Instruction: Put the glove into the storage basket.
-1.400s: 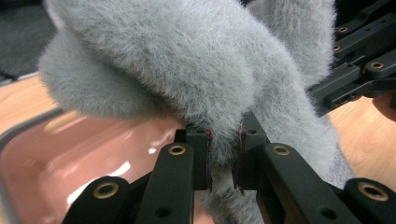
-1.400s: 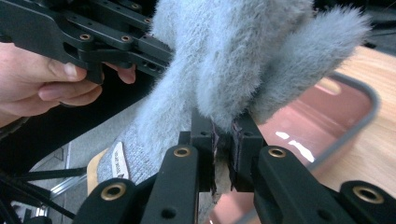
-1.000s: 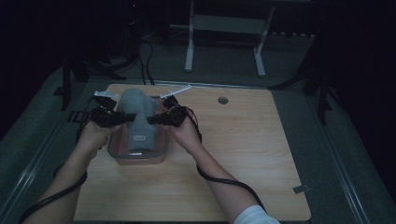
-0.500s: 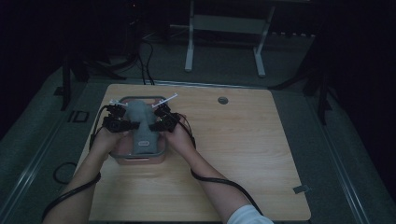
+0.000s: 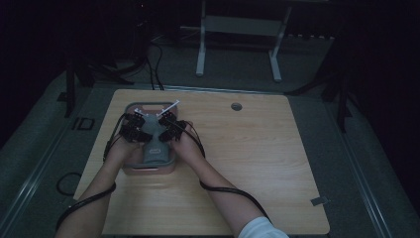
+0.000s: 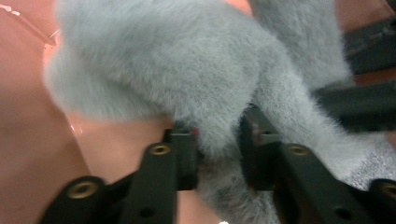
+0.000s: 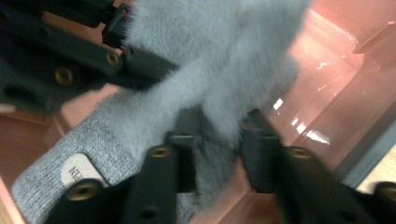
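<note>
— Both grippers sit side by side over the pink tray near the table's left edge. Left gripper is at the left, right gripper just beside it, each held in a hand.

— What are they clamped on?

— A grey furry garment. In the left gripper view the black jaws pinch a fold of fur between them, so the left gripper is closed on it. In the right gripper view the right gripper likewise has a strip of the grey furry garment squeezed between its jaws.

— Where does the garment lie?

— Inside the tray, on its glossy pink floor. One end is knitted rather than furry and carries a small oval label; the lettering is too blurred to read.

— Anything crowding the grip?

— The two grippers crowd each other. The right gripper view has the left gripper's black body across its upper left, pressed against the fur. The tray's wall rises close on the right of that view.

— And around the tray?

— A wooden table with a round cable hole toward its far edge. A white stick-like thing lies at the tray's far rim; I cannot tell what it is. Cables trail back along both forearms. Beyond the table stands a white frame on the dark floor.
</note>
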`<state>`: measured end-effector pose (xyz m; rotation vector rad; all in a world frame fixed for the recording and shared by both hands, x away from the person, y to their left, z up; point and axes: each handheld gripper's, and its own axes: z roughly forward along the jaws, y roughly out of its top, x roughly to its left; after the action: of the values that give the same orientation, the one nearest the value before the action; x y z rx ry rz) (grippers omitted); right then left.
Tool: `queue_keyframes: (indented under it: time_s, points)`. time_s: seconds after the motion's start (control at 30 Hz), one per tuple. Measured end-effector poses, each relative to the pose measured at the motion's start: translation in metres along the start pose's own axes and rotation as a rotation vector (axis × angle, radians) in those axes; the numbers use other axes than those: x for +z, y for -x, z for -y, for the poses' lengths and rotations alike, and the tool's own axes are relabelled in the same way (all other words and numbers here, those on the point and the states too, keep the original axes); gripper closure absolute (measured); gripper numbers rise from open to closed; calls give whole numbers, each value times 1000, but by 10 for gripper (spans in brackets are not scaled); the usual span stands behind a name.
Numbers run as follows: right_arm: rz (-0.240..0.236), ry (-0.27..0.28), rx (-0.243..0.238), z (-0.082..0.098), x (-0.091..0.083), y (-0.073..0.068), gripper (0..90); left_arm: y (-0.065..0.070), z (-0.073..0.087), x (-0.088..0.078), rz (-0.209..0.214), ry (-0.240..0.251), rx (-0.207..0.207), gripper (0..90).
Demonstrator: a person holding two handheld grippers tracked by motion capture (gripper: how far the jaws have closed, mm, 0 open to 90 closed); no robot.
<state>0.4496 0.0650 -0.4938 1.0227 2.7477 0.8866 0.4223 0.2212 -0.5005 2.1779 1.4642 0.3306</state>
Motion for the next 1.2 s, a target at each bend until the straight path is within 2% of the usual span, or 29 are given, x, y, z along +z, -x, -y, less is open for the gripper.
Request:
queue_keyframes:
  time_s: [0.07,0.1,0.17,0.2,0.27,0.3,0.33,0.4,0.47,0.5,0.53,0.57,0.7,0.83,1.0,1.07,1.13,1.2]
  points:
    - [-10,-3,-10,0,0,0,637,0,0,0,-7,0,1,625]
    - [-11,-3,-21,-1,-1,-1,579,-1,0,-1,-21,10,-15,590]
    - [4,7,-40,-3,-6,-2,488,-3,0,-5,-28,48,-35,528]
    - [-5,25,-39,-4,-11,-1,465,-3,0,-7,-25,65,-52,469]
    - [-30,56,-21,-4,-19,2,396,-5,0,-12,-16,109,-83,430]
    - [-30,56,-21,-4,-19,2,396,-5,0,-12,-16,109,-83,391]
    - [-42,85,-8,-4,-30,7,370,-5,-1,-16,-17,129,-91,354]
    - [-65,108,4,-3,-36,10,334,-5,-1,-19,-5,145,-79,300]
    - [-67,118,4,-2,-40,11,317,-5,-1,-20,-4,161,-77,226]
    - [-74,127,1,-2,-44,12,292,-4,0,-21,0,180,-82,226]
    - [-109,146,-5,1,-52,15,202,-2,2,-24,-20,222,-84,171]
    - [-123,153,-5,3,-55,16,202,-1,3,-25,-35,240,-76,161]
    - [-142,144,-37,10,-65,19,156,2,7,-33,-33,284,-67,146]
    - [-114,172,-46,18,-76,23,157,7,11,-45,-28,318,-36,142]
    - [-80,225,-76,32,-93,28,156,18,15,-62,-8,353,14,143]
    - [-77,228,-75,35,-95,29,155,22,16,-63,3,363,15,143]
    - [-62,233,-84,42,-101,31,156,29,18,-65,26,367,30,143]
    - [-71,242,-75,50,-106,35,155,37,21,-65,54,386,48,143]
